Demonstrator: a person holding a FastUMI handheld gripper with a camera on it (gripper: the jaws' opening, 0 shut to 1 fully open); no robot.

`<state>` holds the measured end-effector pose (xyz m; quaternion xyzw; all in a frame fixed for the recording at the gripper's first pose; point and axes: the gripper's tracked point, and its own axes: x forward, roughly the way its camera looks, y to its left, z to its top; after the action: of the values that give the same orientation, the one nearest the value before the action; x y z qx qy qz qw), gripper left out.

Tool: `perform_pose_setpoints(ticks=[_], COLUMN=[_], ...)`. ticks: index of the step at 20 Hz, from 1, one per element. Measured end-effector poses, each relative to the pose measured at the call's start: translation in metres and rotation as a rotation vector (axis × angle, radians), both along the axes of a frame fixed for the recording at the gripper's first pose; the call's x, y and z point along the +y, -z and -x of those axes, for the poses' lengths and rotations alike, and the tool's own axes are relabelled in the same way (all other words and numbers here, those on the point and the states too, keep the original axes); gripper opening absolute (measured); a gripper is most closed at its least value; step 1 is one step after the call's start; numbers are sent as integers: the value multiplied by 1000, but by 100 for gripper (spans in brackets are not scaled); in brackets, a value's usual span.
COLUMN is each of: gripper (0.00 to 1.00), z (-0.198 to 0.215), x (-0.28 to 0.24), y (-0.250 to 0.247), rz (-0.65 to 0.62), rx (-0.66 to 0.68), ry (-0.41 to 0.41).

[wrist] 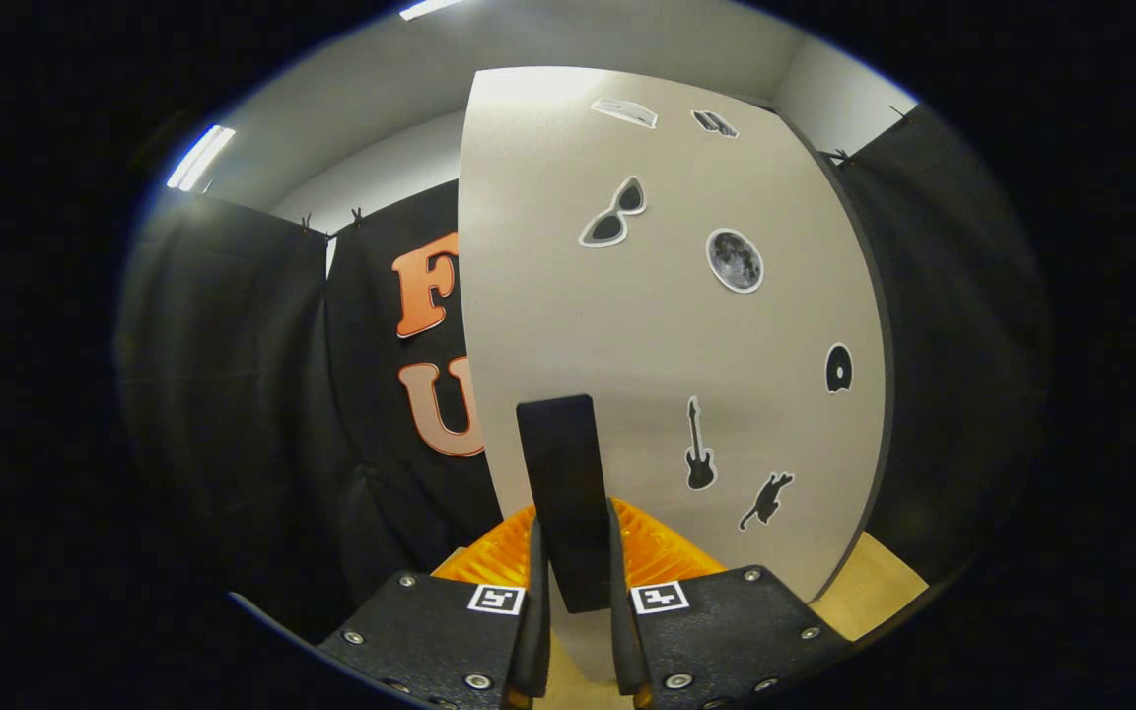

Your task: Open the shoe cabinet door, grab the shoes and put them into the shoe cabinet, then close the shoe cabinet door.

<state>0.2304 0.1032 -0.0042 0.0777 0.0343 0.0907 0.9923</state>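
We see the gripper [576, 582] with its fingers [534, 602] pressed narrowly on the black handle [568, 493] of the shoe cabinet door [667, 325], stickers toward two o'clock.

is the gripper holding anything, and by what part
Yes: the gripper is shut on the dark handle of the cabinet door, with a finger on each side of it near its lower end.

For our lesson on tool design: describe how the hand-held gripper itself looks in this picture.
The gripper has two wide, dark, textured plates fastened with silver screws. Each plate carries a small square black-and-white marker near its inner edge. Two thin fingers run forward from between them.
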Motion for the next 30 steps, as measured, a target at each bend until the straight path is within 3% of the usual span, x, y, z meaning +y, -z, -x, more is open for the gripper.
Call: perform_pose_setpoints(ticks=[8, 15, 30], gripper=[25, 24, 24], z=[41, 87, 121], x=[-32, -94, -206], y=[-4, -2, 3], rz=[12, 32, 64], rx=[32, 46, 32], ry=[75, 155, 326])
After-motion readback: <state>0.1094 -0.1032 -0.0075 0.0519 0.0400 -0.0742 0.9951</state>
